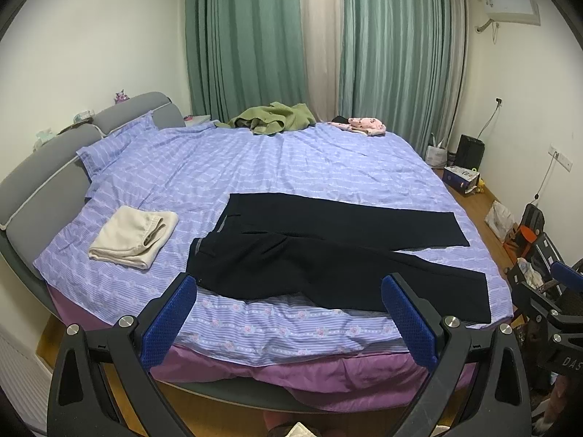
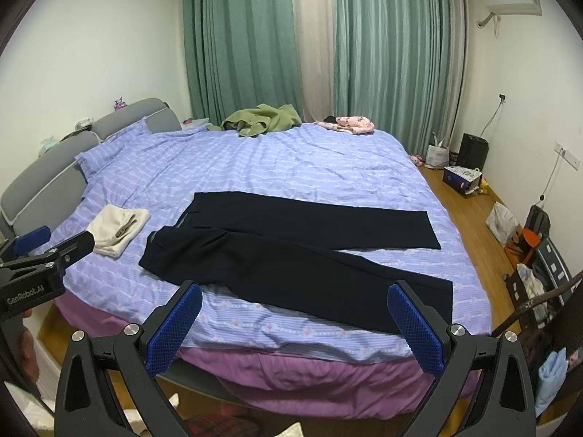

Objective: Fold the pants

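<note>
The black pants (image 1: pixel 328 251) lie spread flat on the striped purple bed cover (image 1: pixel 291 153), close to the near edge of the bed. The waistband points toward nine o'clock and the two legs run off toward three o'clock, splayed apart in a narrow V. My guess is they were laid out like that so the legs can be brought together first, since no fold has been made yet.

The left gripper (image 1: pixel 288 291) hangs off the bed at six o'clock with its blue pads spread wide and nothing between them, looking over the waist end. The right gripper (image 2: pixel 293 302) hovers the same way, jaws wide and empty, looking more toward the legs. Each seems lined up with its own end of the garment, ready to pinch an edge.

A folded cream cloth (image 1: pixel 135 236) sits just beside the waistband at nine o'clock, probably a finished piece set aside. A green jacket (image 1: pixel 273 118) and a pink garment (image 1: pixel 364 125) are heaped at the far side, twelve o'clock, well apart from the work.
</note>
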